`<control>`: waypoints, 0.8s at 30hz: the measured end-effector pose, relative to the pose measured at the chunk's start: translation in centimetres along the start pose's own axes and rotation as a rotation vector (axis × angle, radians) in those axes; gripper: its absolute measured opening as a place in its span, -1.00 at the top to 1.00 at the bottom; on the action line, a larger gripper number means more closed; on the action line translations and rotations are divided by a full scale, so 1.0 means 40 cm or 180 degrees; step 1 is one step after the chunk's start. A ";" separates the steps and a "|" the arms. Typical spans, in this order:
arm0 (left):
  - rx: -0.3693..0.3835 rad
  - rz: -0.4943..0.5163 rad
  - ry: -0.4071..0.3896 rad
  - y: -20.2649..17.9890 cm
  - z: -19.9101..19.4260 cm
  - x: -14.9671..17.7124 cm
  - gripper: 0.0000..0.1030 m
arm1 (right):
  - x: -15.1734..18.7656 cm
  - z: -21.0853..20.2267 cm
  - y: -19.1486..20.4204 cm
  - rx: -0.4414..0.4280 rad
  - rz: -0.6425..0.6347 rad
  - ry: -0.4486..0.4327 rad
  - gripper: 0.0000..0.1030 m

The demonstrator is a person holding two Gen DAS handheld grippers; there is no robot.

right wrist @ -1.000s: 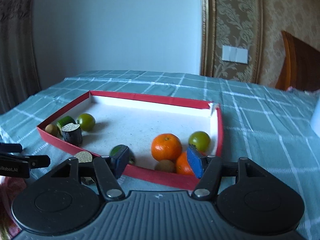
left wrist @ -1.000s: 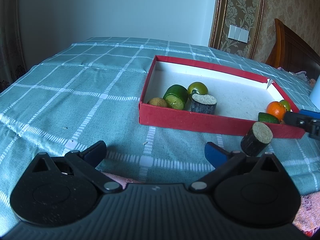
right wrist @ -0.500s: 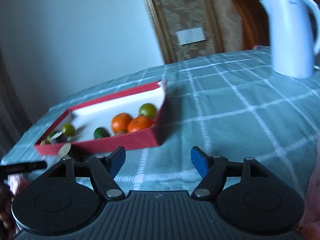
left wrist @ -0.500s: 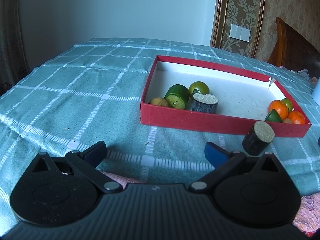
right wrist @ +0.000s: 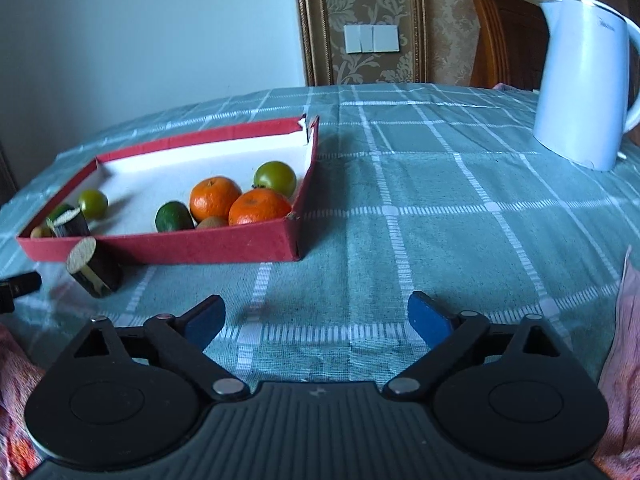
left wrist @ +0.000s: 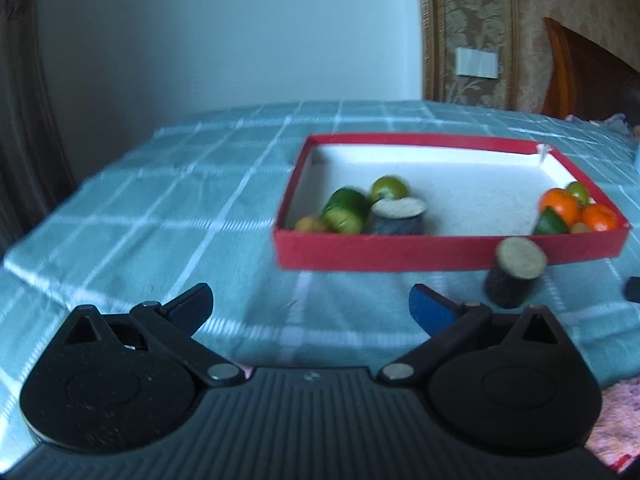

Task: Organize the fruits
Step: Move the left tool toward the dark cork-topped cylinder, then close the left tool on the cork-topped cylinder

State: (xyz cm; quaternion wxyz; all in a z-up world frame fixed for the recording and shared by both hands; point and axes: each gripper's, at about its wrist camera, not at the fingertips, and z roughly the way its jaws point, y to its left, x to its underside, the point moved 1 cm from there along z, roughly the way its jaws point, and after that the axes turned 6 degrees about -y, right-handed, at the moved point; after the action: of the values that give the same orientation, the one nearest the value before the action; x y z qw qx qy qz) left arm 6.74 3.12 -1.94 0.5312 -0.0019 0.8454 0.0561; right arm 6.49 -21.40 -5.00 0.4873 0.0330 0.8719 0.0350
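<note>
A red box (left wrist: 440, 254) with a white floor lies on the checked cloth. Its left end holds a cut green piece (left wrist: 346, 210), a green citrus (left wrist: 390, 188), a small brown fruit (left wrist: 310, 224) and a dark cork-topped cylinder (left wrist: 396, 216). At its right end are two oranges (right wrist: 216, 198) (right wrist: 260, 208), a green citrus (right wrist: 275, 178), a dark green fruit (right wrist: 174, 216) and a brown fruit (right wrist: 212, 223). A second dark cylinder (right wrist: 94, 266) (left wrist: 516, 276) leans outside the front wall. My left gripper (left wrist: 310, 308) is open and empty. My right gripper (right wrist: 316, 316) hangs before the box corner, jaws opening with nothing between them.
A white kettle (right wrist: 580, 80) stands at the back right. Pink cloth (right wrist: 624, 340) lies at the table's near edge. The left gripper's tip (right wrist: 18, 284) shows at the left margin of the right wrist view. A wooden chair (right wrist: 508, 36) and a wall are behind.
The right gripper let go of an orange in the box's right corner, pulled back out of the box and spread its jaws wide. The left gripper shifted a little, still open.
</note>
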 end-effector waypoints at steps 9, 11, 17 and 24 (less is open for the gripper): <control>0.0362 0.0379 -0.0146 -0.165 -0.040 -0.025 -1.00 | 0.000 -0.006 -0.023 -0.0142 0.0185 -0.0062 -0.97; 0.0385 0.0408 -0.0119 -0.189 -0.030 -0.023 -1.00 | -0.001 -0.008 -0.031 -0.0188 0.0259 -0.0088 -0.97; 0.0363 0.0386 -0.0067 -0.233 0.009 -0.029 -0.95 | -0.001 -0.010 -0.044 -0.0254 0.0364 -0.0128 -0.97; 0.0401 0.0247 0.0150 -0.229 0.056 -0.017 -0.66 | -0.001 -0.010 -0.048 -0.0283 0.0419 -0.0151 -0.97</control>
State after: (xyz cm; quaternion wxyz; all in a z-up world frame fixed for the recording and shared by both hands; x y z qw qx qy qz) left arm 9.63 -5.80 -3.12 0.5077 0.0629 0.8589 0.0234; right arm 6.11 -23.32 -4.93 0.5054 0.0694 0.8536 0.1049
